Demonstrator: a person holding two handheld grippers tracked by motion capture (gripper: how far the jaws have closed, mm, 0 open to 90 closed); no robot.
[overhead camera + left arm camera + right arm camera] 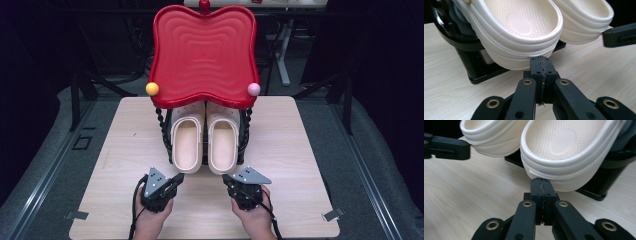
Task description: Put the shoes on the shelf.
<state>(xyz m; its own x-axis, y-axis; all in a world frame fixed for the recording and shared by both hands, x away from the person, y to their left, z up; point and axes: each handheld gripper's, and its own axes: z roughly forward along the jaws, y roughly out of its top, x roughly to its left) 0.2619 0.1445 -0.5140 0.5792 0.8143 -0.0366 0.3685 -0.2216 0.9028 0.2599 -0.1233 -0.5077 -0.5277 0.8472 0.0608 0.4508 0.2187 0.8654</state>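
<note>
Two cream clogs sit side by side on a black rack under a red tray, heels toward the person, long axes running away. The left gripper, jaws clenched on nothing, sits just below the left clog heel. The right gripper, likewise clenched, sits below the right clog. No writing is readable.

Dark room — grey floor (carpeted)

High view looks down; both gripper views sit close, sharing the cream clogs.
</note>
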